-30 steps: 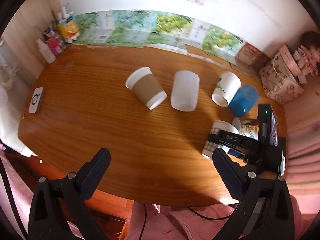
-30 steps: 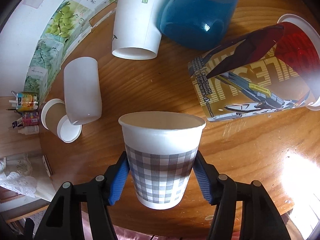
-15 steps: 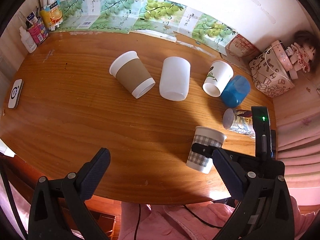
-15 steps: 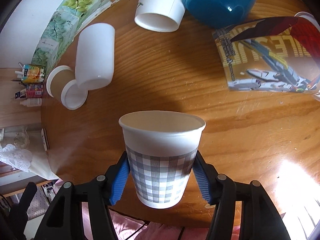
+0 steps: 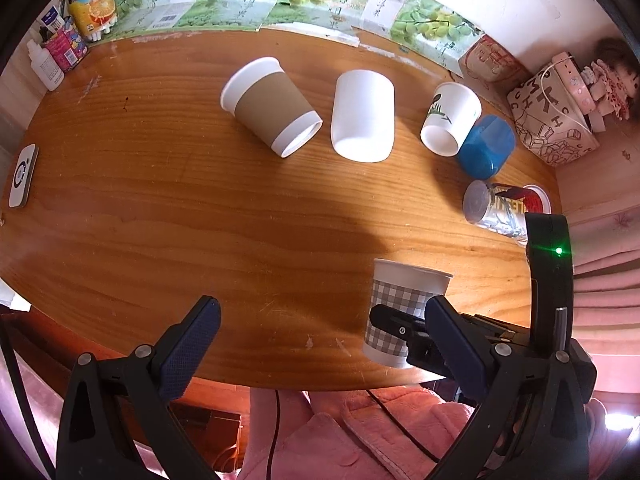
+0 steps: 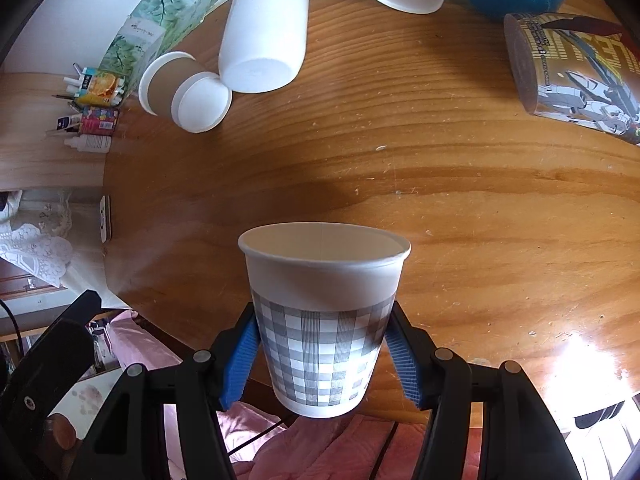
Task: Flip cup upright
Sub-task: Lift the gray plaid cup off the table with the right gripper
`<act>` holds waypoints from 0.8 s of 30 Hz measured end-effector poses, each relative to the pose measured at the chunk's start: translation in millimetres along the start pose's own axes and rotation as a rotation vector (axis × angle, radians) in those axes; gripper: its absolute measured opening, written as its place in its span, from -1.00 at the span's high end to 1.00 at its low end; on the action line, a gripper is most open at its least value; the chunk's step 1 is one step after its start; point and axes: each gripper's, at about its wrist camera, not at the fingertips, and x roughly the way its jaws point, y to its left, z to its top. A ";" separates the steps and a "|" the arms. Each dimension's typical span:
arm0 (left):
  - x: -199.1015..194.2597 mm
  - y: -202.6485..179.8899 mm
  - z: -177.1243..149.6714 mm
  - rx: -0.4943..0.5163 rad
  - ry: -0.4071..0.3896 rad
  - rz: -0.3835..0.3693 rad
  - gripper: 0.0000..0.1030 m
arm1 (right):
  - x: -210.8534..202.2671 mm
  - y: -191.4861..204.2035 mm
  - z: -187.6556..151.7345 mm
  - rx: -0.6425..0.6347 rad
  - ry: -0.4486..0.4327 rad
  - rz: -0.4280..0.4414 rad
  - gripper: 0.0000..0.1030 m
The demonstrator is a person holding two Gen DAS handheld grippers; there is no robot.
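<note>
My right gripper (image 6: 324,352) is shut on a grey-checked white paper cup (image 6: 322,312). The cup is upright, mouth up, near the wooden table's front edge. In the left wrist view the same cup (image 5: 400,312) stands at the lower right, with the right gripper (image 5: 404,328) clamped round its checked band. My left gripper (image 5: 320,344) is open and empty, above the table's front edge, to the left of the cup.
Several cups lie on their sides further back: a brown-sleeved one (image 5: 272,112), a plain white one (image 5: 362,116), a leaf-print one (image 5: 450,118), a blue one (image 5: 486,146) and a printed can-like cup (image 5: 506,212). A white device (image 5: 22,176) lies far left.
The right gripper has carried the checked cup back toward the table's front edge, still upright. The left gripper has pulled back and tilted down; it stays open.
</note>
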 end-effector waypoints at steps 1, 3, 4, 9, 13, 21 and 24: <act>0.7 0.1 -0.2 0.003 0.003 0.004 -0.98 | 0.6 0.8 -1.2 -0.006 -0.001 0.003 -0.20; 2.2 -1.1 -0.5 0.009 0.005 0.010 -0.98 | 2.8 4.3 -3.3 -0.017 -0.001 0.011 -0.20; 2.8 -0.8 -0.8 0.012 0.007 0.012 -0.98 | 4.1 6.0 -4.0 -0.022 0.001 0.018 -0.20; 5.3 0.1 -1.2 0.010 0.014 0.042 -0.98 | 12.3 20.4 -5.3 -0.034 0.012 0.032 -0.24; 5.0 1.6 -2.1 0.002 0.023 0.049 -0.98 | 10.0 17.6 -3.6 -0.036 0.013 0.028 -0.25; 5.7 7.8 -3.7 -0.041 0.009 0.083 -0.98 | 11.6 14.2 1.2 -0.069 0.064 0.034 -0.38; 6.5 10.1 -5.6 -0.061 -0.004 0.087 -0.98 | 5.7 12.5 2.4 -0.090 0.061 0.030 -0.46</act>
